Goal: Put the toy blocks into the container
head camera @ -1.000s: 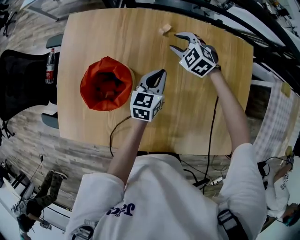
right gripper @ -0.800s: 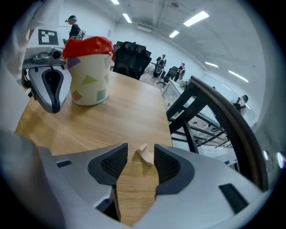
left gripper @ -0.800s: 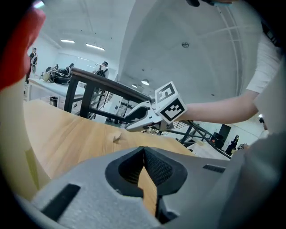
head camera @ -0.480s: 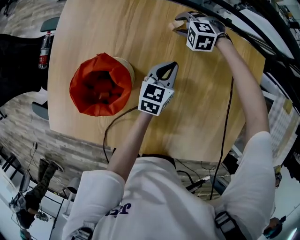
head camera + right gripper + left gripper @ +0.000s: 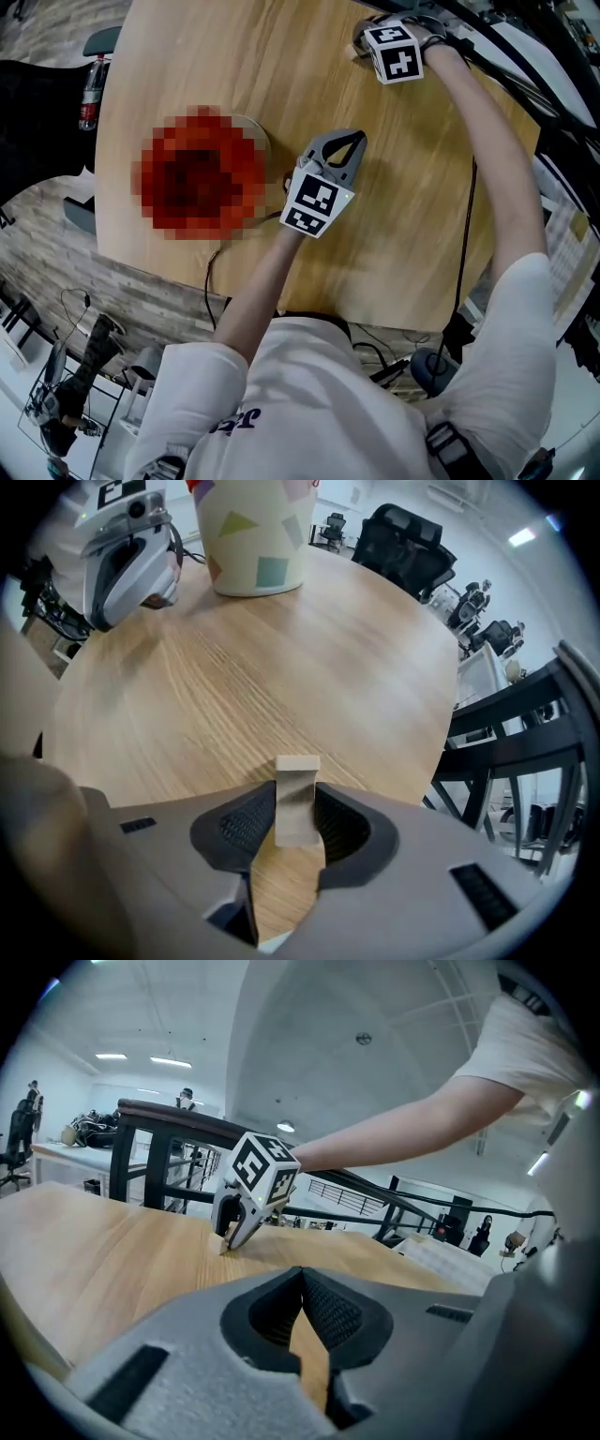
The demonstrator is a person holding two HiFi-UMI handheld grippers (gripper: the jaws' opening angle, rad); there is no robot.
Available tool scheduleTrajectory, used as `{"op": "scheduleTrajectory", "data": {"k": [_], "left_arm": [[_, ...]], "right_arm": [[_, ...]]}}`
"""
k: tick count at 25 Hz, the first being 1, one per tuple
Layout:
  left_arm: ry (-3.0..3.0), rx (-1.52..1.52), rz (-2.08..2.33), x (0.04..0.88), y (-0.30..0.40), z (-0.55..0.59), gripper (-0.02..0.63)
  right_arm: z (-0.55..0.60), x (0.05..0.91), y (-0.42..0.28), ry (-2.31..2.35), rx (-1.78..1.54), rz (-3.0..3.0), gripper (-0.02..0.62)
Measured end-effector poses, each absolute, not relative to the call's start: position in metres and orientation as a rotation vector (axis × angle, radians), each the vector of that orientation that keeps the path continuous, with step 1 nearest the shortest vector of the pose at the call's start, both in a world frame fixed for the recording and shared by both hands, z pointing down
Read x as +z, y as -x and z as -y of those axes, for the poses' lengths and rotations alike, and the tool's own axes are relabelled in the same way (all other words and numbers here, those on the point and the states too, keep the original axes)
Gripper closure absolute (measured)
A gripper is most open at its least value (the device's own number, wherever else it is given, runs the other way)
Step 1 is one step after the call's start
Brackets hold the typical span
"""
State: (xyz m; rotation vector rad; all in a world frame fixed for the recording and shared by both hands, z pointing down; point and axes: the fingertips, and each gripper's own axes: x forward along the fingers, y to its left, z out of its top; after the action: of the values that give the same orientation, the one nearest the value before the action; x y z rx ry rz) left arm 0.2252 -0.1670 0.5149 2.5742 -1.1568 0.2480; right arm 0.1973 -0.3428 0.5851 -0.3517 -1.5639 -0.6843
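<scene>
Pick step. R gripper near far edge of table, jaws just closing, pads pinching wood block standing upright btwn them. L gripper closed, empty, idle. Next: lift, carry to container, release over opening.

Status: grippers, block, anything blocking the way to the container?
Right gripper just closed on wooden block, block on table. Left gripper shut, empty. Container across the table; only left gripper near that route.

Wooden table, plank floor, black office chairs, ceiling lights
</scene>
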Motion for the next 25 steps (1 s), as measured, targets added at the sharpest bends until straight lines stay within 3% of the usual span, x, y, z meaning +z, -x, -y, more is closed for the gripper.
{"op": "scheduleTrajectory", "data": {"k": [14,25], "left_arm": [[-2.599,0.241,1.145,0.500,-0.226,0.159,0.592],[-2.657,0.229,1.121,0.465,-0.215,0.130,0.592]], "right_arm": [[0.332,0.582,-0.197,0.276,-0.606,1.633,0.463],[0.276,0.527,-0.186,0.178,-0.705,1.643,0.463]]}}
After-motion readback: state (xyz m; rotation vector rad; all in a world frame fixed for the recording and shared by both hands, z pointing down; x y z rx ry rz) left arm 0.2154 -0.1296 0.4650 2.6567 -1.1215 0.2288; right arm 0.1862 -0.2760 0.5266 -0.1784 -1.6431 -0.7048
